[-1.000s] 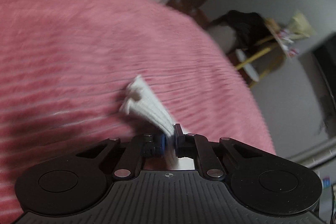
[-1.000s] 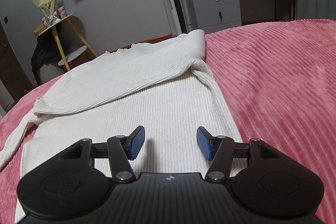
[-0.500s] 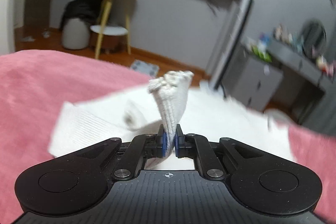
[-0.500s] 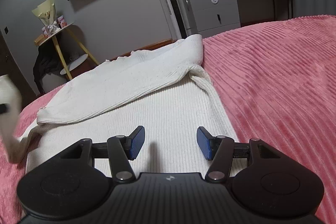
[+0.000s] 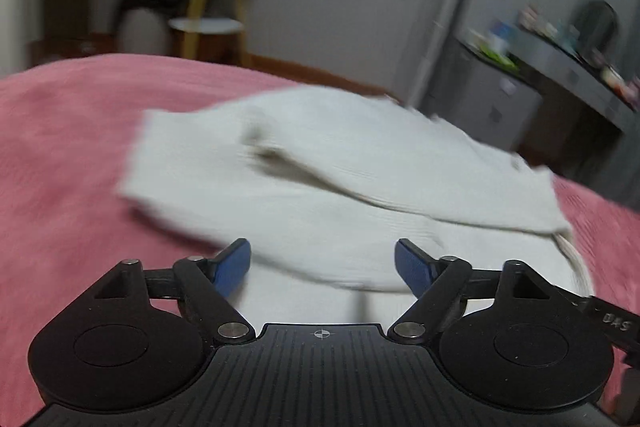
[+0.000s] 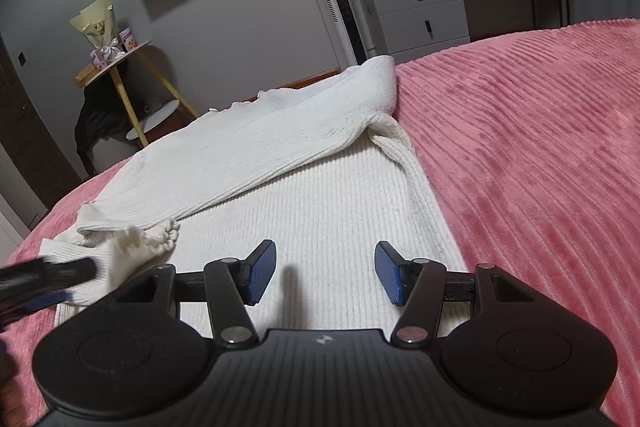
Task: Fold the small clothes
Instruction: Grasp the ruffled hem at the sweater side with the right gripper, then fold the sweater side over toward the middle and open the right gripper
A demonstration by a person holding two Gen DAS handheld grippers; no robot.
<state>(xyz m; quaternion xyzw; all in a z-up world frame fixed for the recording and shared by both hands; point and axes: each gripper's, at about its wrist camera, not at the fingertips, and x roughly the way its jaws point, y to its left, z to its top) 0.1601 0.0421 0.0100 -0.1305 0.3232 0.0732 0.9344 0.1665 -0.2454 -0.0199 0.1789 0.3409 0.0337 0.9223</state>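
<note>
Both sleeves are laid across the white sweater [image 6: 320,211] on the pink bed [image 6: 540,155] to narrow it; the left hand-held gripper [image 5: 322,269] and the right hand-held gripper [image 6: 325,273] are held released above its hem.

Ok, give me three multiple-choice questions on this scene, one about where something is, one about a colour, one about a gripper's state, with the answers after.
1. Where does the sweater lie?
A. on a chair
B. on the blanket
C. on the floor

2. What colour is the blanket?
A. pink
B. green
C. grey

3. How is the left gripper?
A. shut on a sleeve
B. shut on nothing
C. open, holding nothing

Answers: 1 B, the white sweater is spread flat on the ribbed blanket, with a sleeve folded across it. 2 A, the blanket is pink in both views. 3 C, the blue fingers stand wide apart with nothing between them; the right gripper is open too.
</note>
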